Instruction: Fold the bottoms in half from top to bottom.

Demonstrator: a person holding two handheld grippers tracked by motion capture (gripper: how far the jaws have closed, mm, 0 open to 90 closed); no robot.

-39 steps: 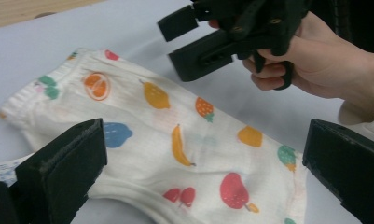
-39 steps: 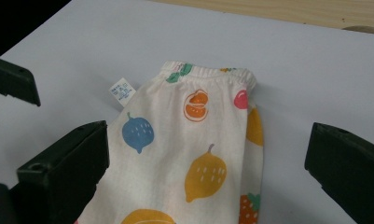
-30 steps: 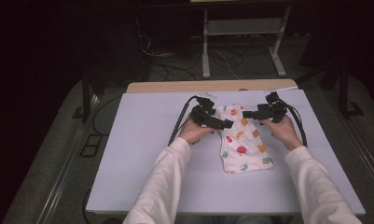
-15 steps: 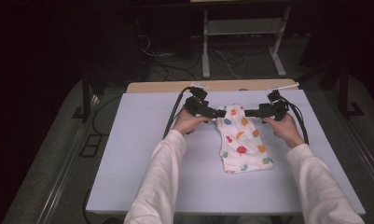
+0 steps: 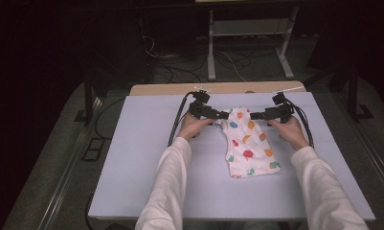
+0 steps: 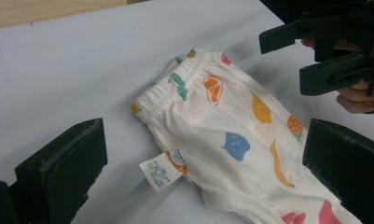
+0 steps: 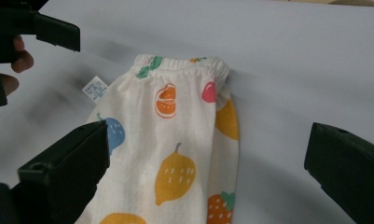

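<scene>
Fingers of both grippers spread beside fruit-print shorts.

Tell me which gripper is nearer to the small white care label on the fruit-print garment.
Left. The left gripper sits beside the care label at the garment edge; the right gripper is at the waistband's opposite end, jaws open.

Soft cloth on matt tabletop
Fruit-print shorts: knit cotton-like fabric w/ paper-like label; table sheet smooth, matt; gripper pads dull black plastic, rough-ish
</scene>
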